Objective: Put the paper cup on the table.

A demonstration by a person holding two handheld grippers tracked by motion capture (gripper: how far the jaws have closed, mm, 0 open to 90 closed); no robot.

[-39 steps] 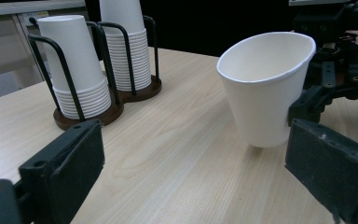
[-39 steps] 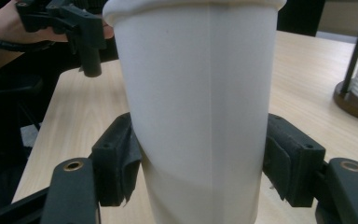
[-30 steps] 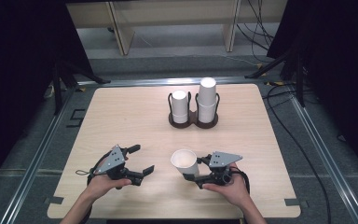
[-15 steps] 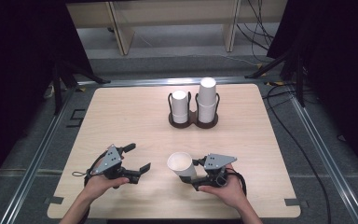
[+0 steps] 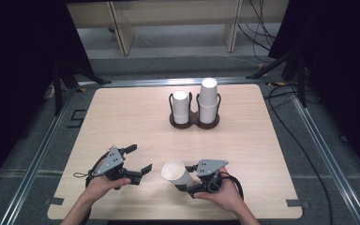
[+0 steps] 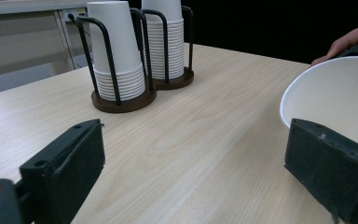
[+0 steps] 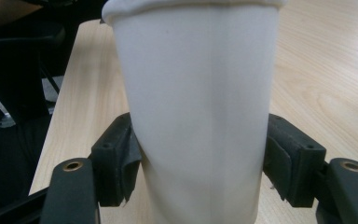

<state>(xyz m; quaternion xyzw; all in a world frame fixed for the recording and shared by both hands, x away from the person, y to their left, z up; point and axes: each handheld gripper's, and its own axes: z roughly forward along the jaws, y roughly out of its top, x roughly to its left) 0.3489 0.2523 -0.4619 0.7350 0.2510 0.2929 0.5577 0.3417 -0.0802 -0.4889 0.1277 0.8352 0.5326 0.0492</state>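
The right tool (image 5: 183,183) is clamped on a paper cup (image 5: 176,173), tipped toward the left tool (image 5: 138,161), whose jaws stand apart. The handover looks unfinished; the cup holder (image 5: 194,121) stands far off.

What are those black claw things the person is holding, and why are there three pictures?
Those are grippers: hand-held tongs with two black jaws each. A person holds one in each hand at a wooden table.

One picture comes from a camera up high, looking down. There the left gripper sits at the left with its jaws wide open and nothing in it. The right gripper squeezes a white paper cup, tipped so its open mouth points toward the left gripper.

The other two pictures come from small cameras riding on the grippers. The right one looks along its jaws at the cup pinched between them. The left one sees the cup's rim nearby.

Farther back stands a dark holder with two stacks of cups.
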